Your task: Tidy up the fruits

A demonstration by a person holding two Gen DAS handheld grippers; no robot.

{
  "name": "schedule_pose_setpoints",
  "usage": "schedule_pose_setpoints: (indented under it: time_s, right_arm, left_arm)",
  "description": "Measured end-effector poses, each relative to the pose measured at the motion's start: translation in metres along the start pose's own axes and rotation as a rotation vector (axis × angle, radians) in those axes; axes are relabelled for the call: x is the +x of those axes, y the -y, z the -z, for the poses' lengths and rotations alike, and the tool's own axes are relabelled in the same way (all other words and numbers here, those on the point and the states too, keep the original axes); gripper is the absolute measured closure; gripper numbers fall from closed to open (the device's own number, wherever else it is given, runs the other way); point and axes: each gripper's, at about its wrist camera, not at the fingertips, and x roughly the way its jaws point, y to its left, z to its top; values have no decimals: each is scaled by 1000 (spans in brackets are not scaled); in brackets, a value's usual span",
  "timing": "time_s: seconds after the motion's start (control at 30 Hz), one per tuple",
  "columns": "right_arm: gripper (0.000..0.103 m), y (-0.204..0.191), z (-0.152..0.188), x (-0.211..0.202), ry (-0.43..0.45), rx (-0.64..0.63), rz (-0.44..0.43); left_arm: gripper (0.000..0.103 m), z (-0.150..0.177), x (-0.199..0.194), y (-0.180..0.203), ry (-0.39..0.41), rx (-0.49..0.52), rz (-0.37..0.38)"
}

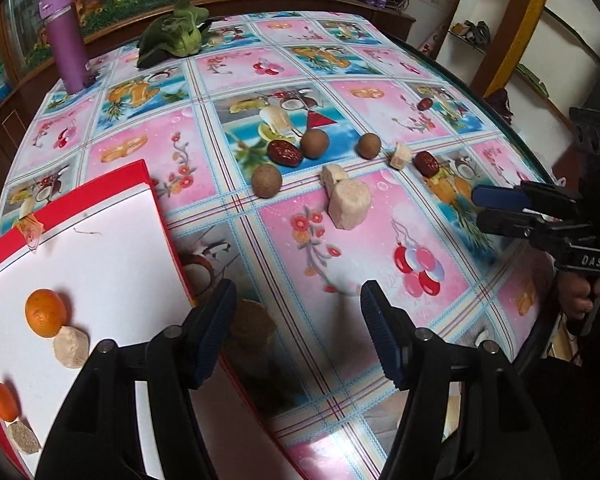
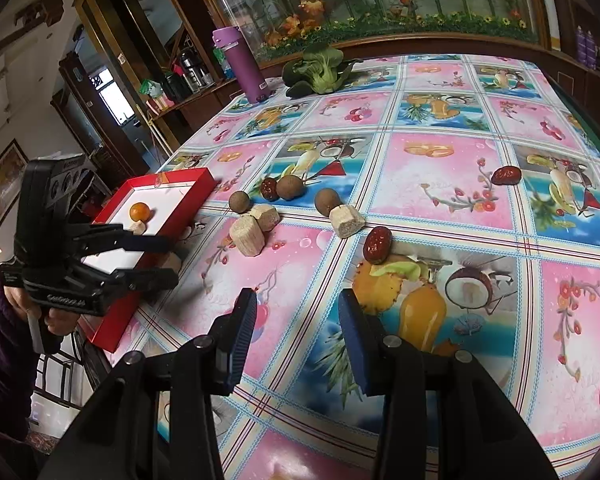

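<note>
A red tray (image 1: 112, 178) with a white floor sits at the table's left; it holds two oranges (image 1: 45, 313) and pale chunks (image 1: 71, 347). My left gripper (image 1: 298, 336) is open by the tray's right edge, with a pale chunk (image 1: 253, 322) on the table next to its left finger. On the tablecloth lie brown round fruits (image 1: 266, 181), red dates (image 1: 285, 153) and pale chunks (image 1: 349, 204). My right gripper (image 2: 296, 338) is open and empty above the cloth, short of a date (image 2: 377, 243). The tray also shows in the right wrist view (image 2: 198, 188).
A purple bottle (image 1: 65, 40) and a green leafy vegetable (image 1: 174, 34) stand at the table's far side. Wooden cabinets (image 2: 420, 46) run behind the table. The table edge (image 1: 512, 116) curves away at the right.
</note>
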Motion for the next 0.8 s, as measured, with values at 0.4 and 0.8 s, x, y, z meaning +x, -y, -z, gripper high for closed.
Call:
schedule_pose_setpoints:
  time_s: [0.4, 0.8]
  right_arm:
    - [61, -1, -1, 2, -9, 16, -24]
    - [61, -4, -4, -1, -5, 1, -25]
  left_arm:
    - [38, 27, -33, 34, 88, 34, 39]
    - [54, 30, -3, 30, -62, 63, -43]
